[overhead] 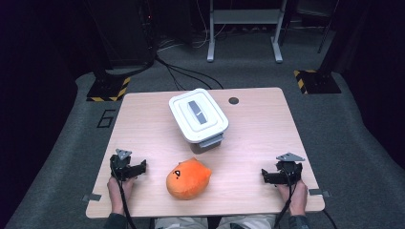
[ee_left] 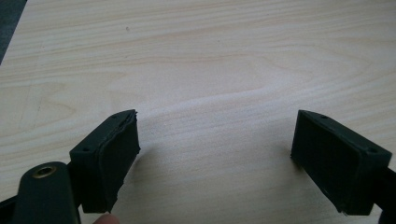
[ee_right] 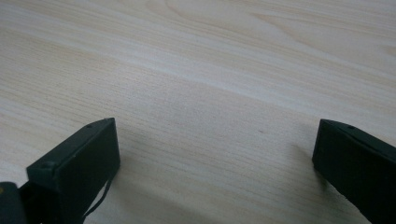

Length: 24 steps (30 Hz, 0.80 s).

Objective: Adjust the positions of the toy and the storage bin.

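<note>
Floor marking: a "6" outlined in black on the grey carpet [overhead: 106,118], just left of the surface's far left corner.
Hazard stripes: yellow-and-black warning stripes on the two stand bases [overhead: 109,88] on the floor beyond the surface.
Other text: none readable.
</note>
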Available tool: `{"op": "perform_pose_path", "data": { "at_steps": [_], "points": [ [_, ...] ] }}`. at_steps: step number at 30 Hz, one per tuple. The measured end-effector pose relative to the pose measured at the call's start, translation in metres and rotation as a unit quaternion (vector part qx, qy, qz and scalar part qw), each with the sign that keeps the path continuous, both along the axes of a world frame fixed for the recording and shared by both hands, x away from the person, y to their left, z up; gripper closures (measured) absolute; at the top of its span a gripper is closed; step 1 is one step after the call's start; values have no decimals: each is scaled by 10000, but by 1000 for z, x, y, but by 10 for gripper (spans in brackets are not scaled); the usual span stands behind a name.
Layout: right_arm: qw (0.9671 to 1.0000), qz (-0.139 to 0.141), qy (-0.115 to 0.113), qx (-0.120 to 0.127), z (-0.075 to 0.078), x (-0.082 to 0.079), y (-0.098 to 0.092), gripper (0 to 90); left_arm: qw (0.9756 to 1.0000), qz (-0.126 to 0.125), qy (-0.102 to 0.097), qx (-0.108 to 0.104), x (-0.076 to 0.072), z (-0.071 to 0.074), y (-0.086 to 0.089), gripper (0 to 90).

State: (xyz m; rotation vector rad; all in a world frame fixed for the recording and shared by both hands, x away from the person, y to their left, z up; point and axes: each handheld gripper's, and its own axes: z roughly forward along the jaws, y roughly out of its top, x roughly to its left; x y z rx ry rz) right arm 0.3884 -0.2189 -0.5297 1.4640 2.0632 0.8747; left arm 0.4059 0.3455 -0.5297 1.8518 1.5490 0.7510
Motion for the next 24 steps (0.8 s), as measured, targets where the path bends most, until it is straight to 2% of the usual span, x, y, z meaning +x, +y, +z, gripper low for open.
{"op": "perform_pose_path", "data": {
  "at_steps": [14,18,21,24],
  "points": [
    [10000,68,33,-17,1,1,0,0,10000,-19,4,-2,1,0,0,148],
    [10000,51,27,30,2,0,-1,0,10000,-59,7,-9,1,0,0,148],
    [9997,42,44,249,5,-3,-3,0,10000,-70,-10,6,1,0,-1,148],
    [9998,52,-13,198,9,-10,-2,0,10000,-74,-10,12,1,0,-1,148]
  ]
}}
